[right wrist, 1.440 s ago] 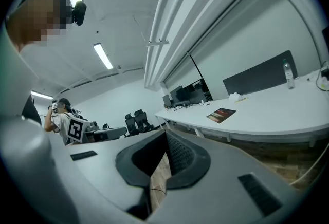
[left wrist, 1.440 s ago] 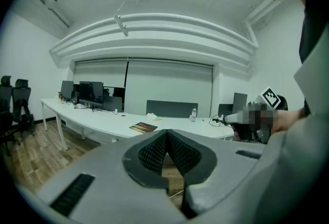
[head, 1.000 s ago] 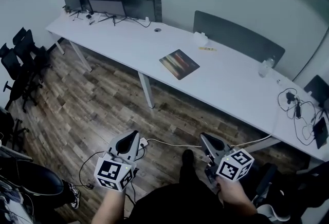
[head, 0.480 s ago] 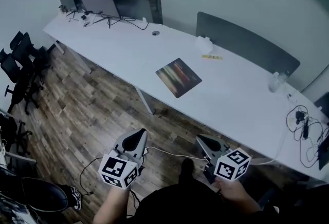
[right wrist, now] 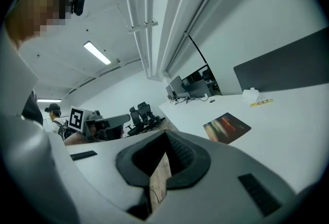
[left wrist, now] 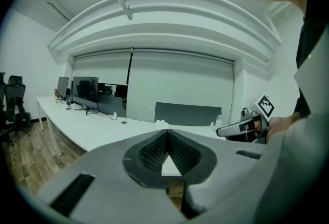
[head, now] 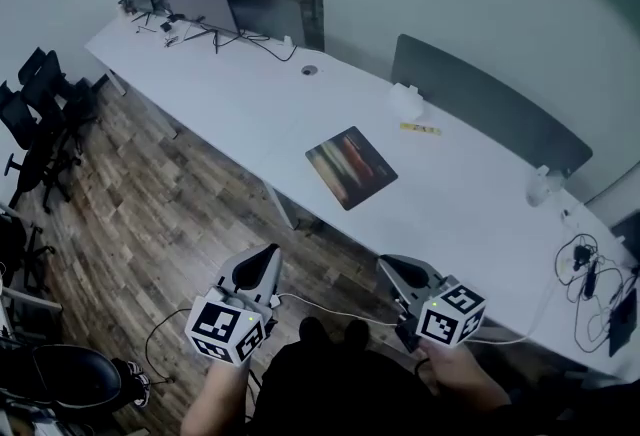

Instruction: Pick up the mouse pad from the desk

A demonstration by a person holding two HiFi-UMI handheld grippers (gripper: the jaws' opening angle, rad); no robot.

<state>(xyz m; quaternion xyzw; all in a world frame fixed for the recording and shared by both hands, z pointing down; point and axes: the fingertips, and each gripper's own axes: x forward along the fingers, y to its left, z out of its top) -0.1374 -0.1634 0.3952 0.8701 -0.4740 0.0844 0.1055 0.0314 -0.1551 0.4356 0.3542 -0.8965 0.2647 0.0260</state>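
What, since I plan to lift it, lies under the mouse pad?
The mouse pad lies flat on the white desk, and bare surface shows all round it. Whatever is directly beneath is covered by the pad itself.

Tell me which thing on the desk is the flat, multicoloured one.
The mouse pad: a dark rectangle with coloured streaks, lying flat. The white object behind it is plain and stands raised.
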